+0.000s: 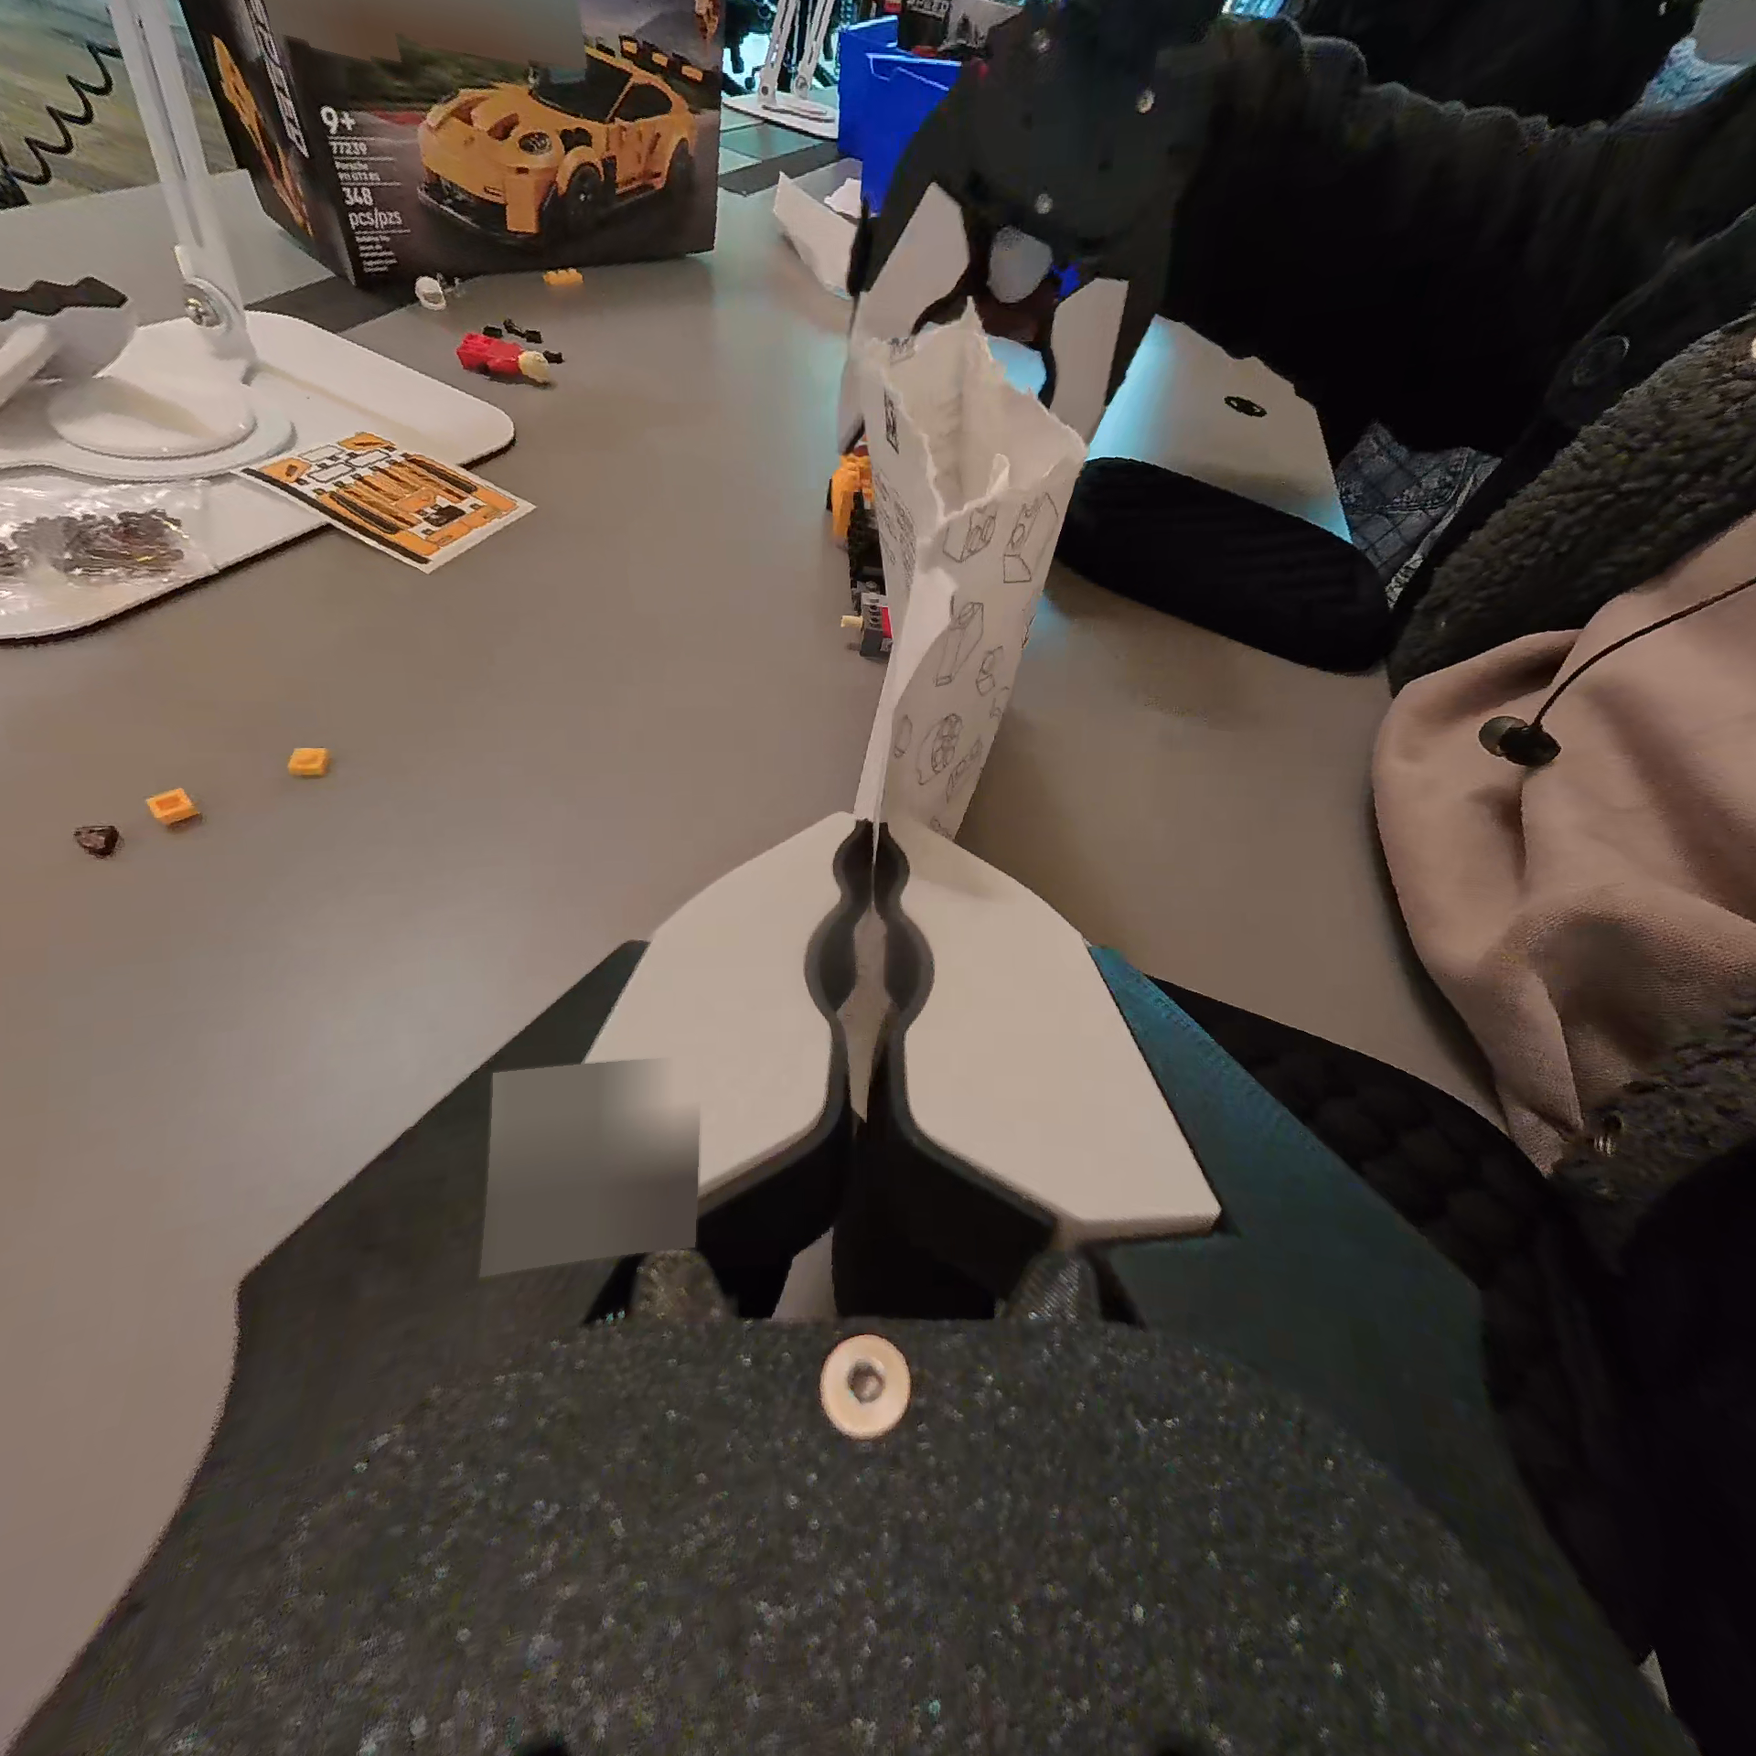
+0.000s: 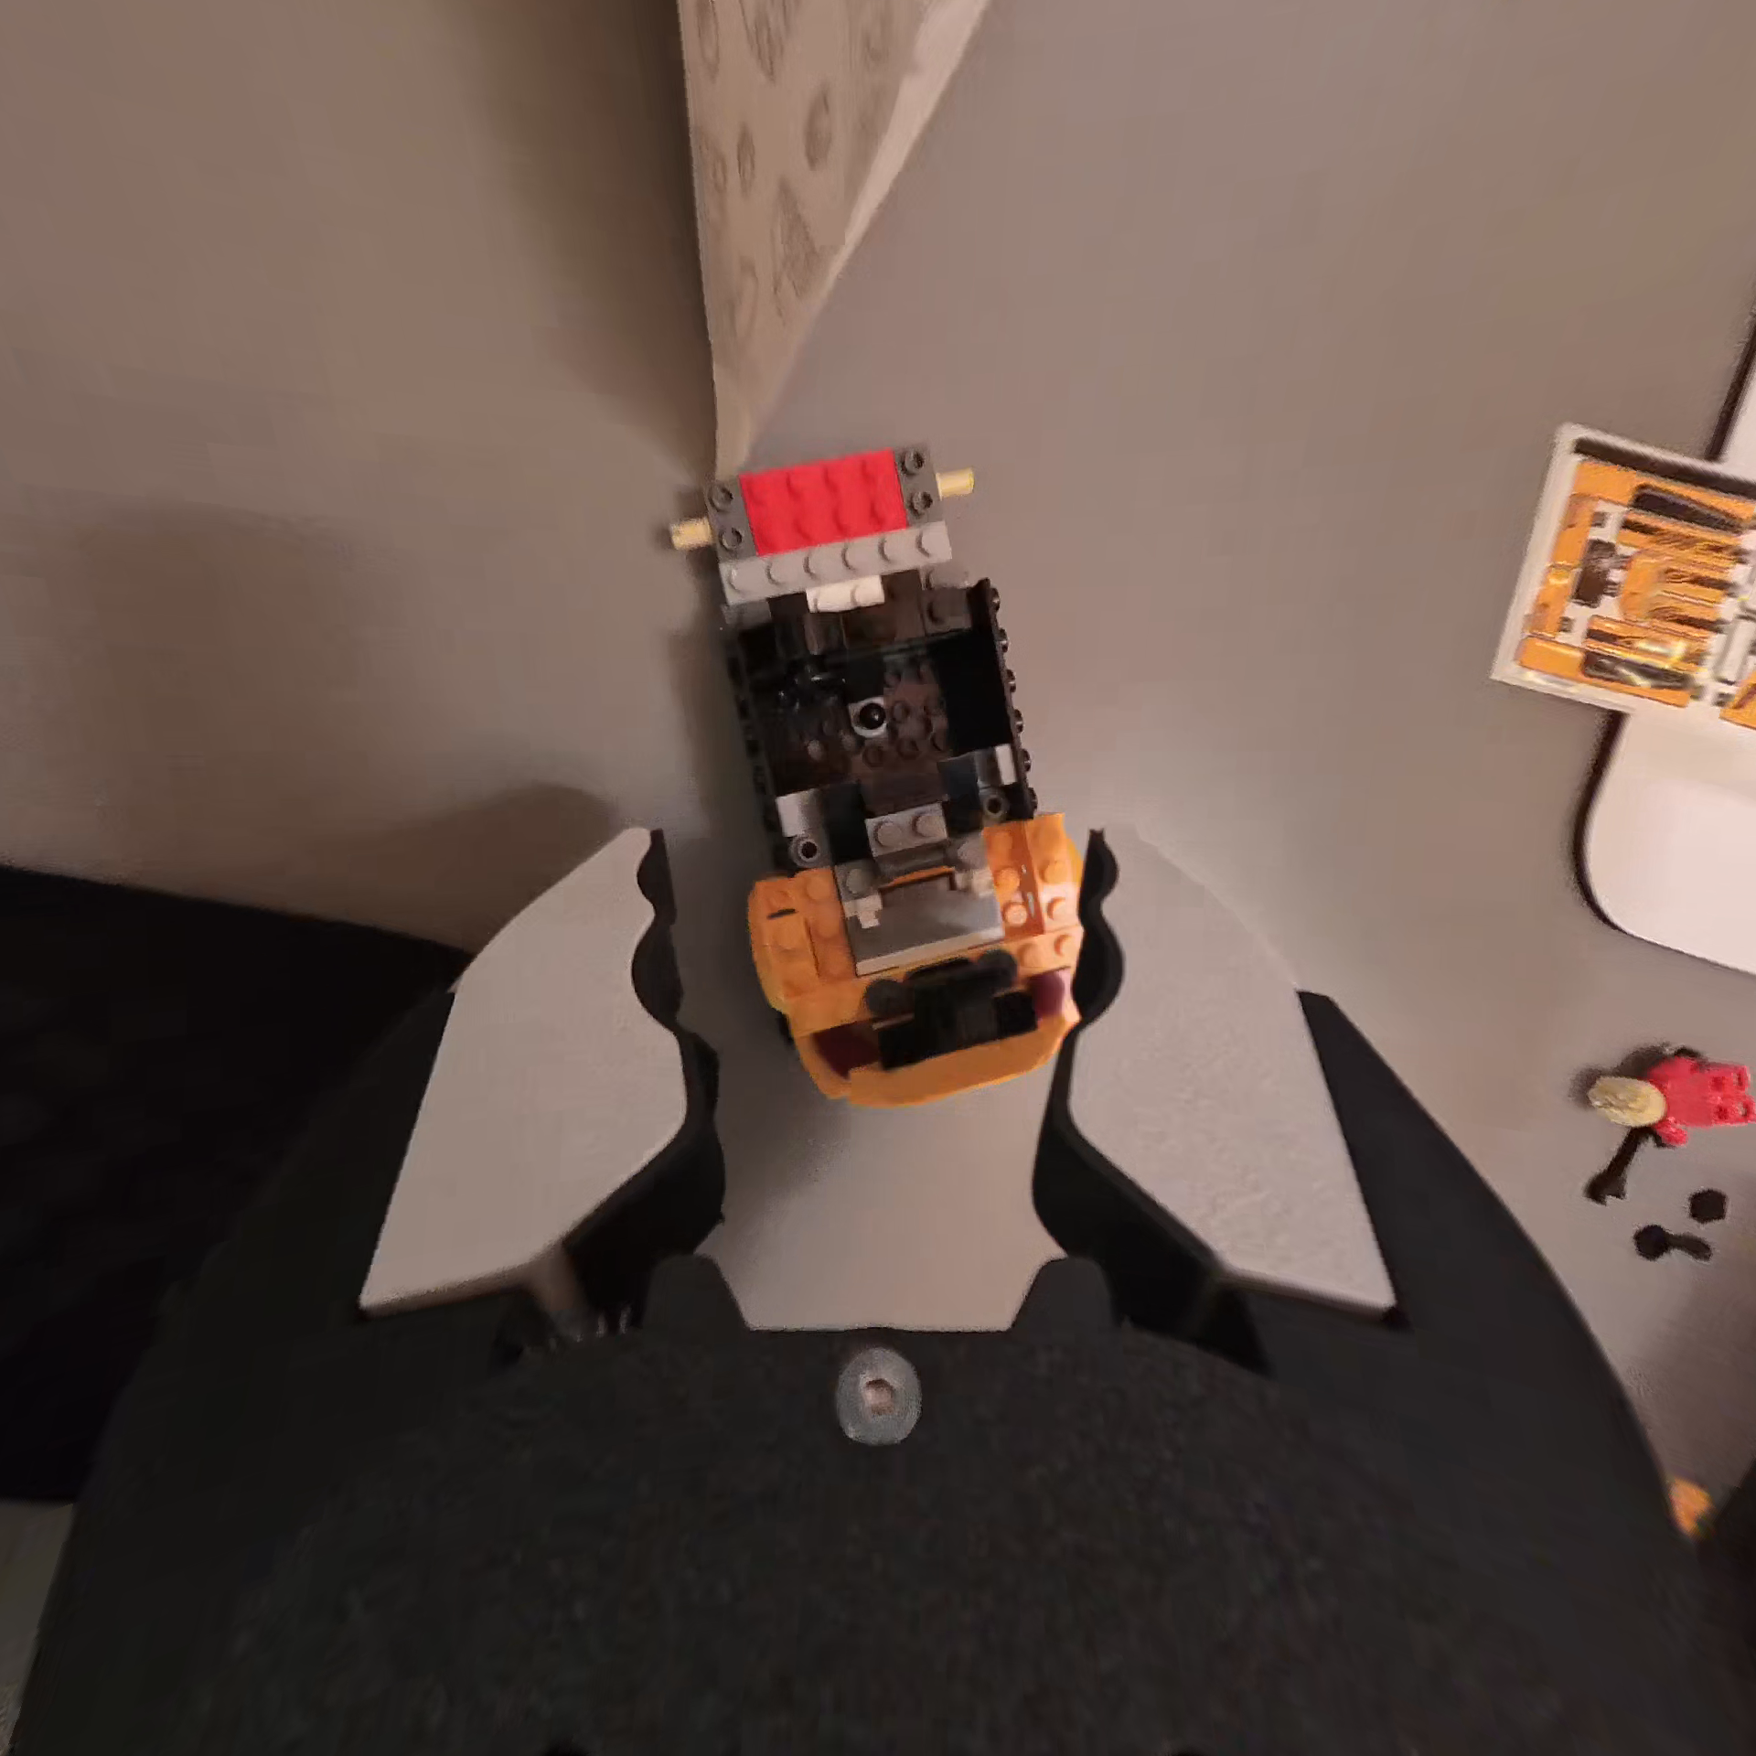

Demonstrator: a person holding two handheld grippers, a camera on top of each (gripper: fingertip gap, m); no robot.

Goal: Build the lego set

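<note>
While the left tongs (image 1: 872,846) were pressed together on the lower edge of a white paper bag (image 1: 960,589), the bag rose upright through the centre of the left wrist view, its torn top reaching the right tongs (image 1: 988,323) near the upper right of that frame. The right tongs (image 2: 879,912) stood spread wide and held nothing; in the right wrist view they hung over the partly built lego car (image 2: 884,808), whose orange end lay between the fingertips, and contact could not be judged. The car sat on the grey worktop (image 2: 285,380) at frame centre, its red-topped end toward the top, with the bag's (image 2: 789,190) corner just above it. A sticker sheet (image 1: 390,494) lay at mid left in the left wrist view, beside a white tray (image 1: 399,399). The set's box (image 1: 475,143) stood at upper left, a red minifigure (image 1: 499,356) below it, and loose orange pieces (image 1: 308,762) lay at left.
</note>
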